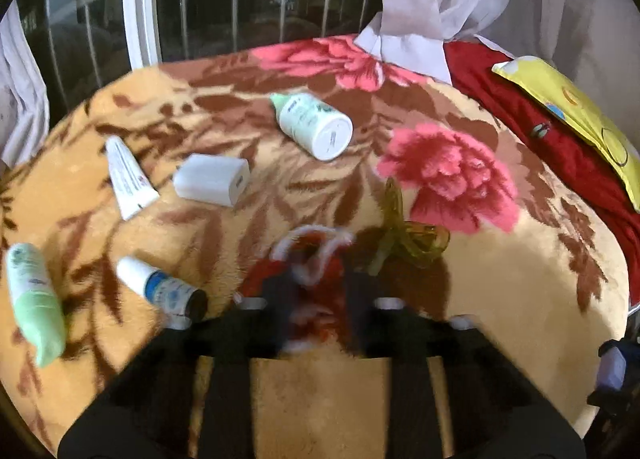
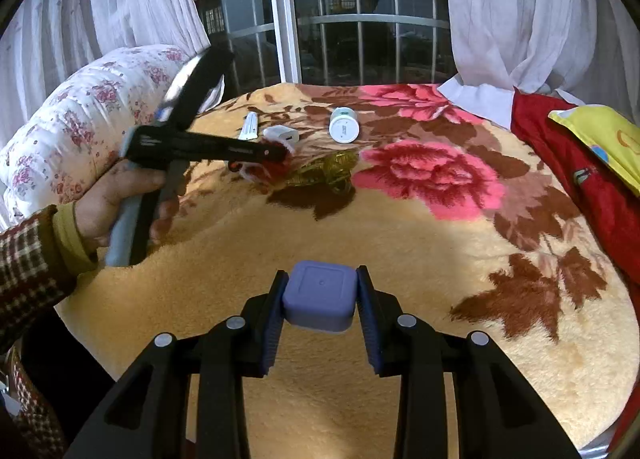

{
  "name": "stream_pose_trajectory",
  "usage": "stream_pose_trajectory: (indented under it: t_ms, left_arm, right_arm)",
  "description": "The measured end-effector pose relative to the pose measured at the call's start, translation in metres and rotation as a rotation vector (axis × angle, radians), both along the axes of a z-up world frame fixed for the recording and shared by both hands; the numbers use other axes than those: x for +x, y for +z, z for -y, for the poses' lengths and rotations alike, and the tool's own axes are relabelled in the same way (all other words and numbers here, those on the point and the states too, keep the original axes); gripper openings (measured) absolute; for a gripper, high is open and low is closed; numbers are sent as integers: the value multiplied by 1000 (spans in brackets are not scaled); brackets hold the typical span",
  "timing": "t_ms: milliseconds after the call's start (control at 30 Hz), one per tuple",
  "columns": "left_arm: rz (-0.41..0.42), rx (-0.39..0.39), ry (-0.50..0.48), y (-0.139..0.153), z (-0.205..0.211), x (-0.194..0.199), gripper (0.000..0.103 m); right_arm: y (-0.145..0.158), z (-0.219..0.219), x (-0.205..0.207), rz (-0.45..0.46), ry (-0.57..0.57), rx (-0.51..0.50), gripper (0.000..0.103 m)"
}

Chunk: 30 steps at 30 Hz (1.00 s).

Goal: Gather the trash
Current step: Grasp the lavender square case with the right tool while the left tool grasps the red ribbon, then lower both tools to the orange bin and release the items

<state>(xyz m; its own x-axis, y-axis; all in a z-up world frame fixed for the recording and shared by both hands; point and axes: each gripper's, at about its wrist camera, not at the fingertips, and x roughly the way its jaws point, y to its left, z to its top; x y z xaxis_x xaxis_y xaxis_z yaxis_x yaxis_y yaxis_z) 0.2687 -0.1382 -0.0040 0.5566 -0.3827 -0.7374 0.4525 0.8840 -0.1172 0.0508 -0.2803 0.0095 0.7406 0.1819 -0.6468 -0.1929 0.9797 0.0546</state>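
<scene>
My left gripper (image 1: 316,279) is shut on a red and white crumpled wrapper (image 1: 308,255), just above the floral blanket (image 1: 500,319); the view is blurred by motion. The right wrist view shows the left gripper (image 2: 276,153) holding that wrapper (image 2: 264,169). A yellow-gold crinkled wrapper (image 1: 408,235) lies just right of it, also seen in the right wrist view (image 2: 328,173). My right gripper (image 2: 320,299) is shut on a small lavender square box (image 2: 320,295), held above the near part of the blanket.
On the blanket lie a white bottle (image 1: 316,125), a white rectangular block (image 1: 212,179), a white tube (image 1: 128,177), a green tube (image 1: 34,299) and a small blue-label bottle (image 1: 164,289). A red cloth (image 1: 560,147), yellow pillow (image 1: 576,115), flowered quilt (image 2: 80,119) and window (image 2: 360,23) border the bed.
</scene>
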Motion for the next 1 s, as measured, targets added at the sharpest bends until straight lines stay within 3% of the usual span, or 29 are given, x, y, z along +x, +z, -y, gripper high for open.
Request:
stream_pose_trajectory:
  t_ms: [67, 400, 767, 1000]
  left_arm:
    - [21, -6, 24, 1, -4, -2, 9]
    - [79, -38, 29, 32, -28, -49, 8]
    - [125, -62, -54, 78, -66, -177, 8]
    - [21, -45, -122, 56, -90, -264, 8]
  right_arm:
    - [1, 0, 0, 5, 1, 2, 34]
    - [12, -10, -5, 25, 21, -2, 34]
    - [35, -36, -34, 59, 65, -6, 34]
    - [29, -66, -77, -4, 158, 11, 34]
